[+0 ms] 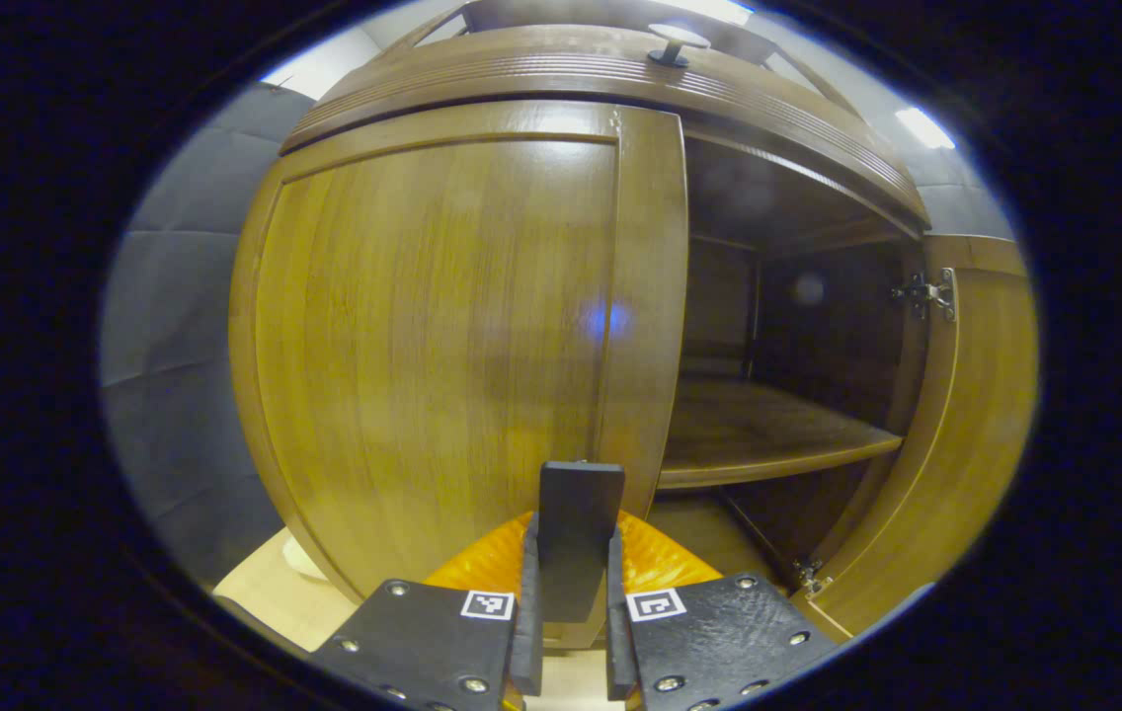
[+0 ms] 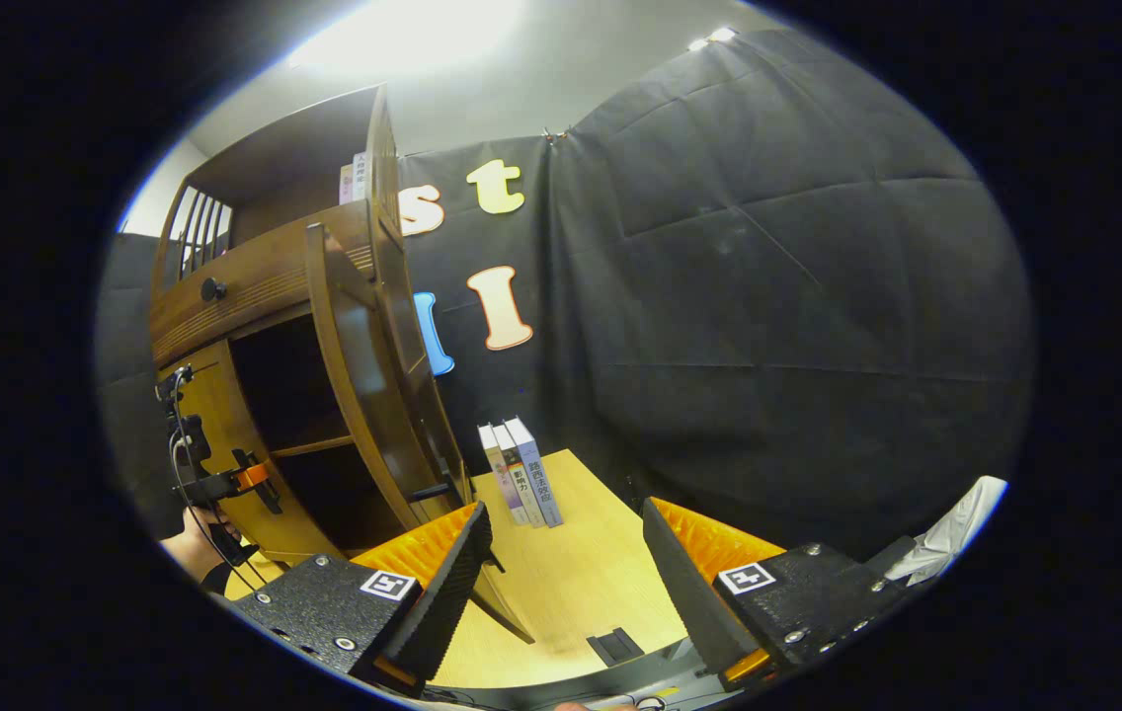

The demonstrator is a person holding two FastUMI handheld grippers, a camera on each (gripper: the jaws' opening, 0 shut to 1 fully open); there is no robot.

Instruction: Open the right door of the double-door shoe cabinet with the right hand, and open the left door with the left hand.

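In the left gripper view the brown wooden shoe cabinet's left door [image 1: 442, 336] fills the middle and lies flat against the cabinet front. My left gripper [image 1: 573, 538] is shut on its black handle [image 1: 578, 494] at the door's inner edge. The right door [image 1: 976, 425] is swung wide, baring a dark inside with a shelf [image 1: 759, 434]. In the right gripper view that right door [image 2: 363, 375] stands edge-on with its black handle [image 2: 428, 491] just left of my right gripper [image 2: 566, 513], which is open and holds nothing. Farther left, the left gripper [image 2: 225, 484] sits at the left door [image 2: 215, 434].
Three books [image 2: 521, 474] stand upright on the light wooden table [image 2: 581, 583] beside the cabinet. A drawer knob [image 1: 675, 44] sits above the doors. A hand [image 2: 191, 548] holds the left gripper. A white cloth [image 2: 951, 538] lies at the right.
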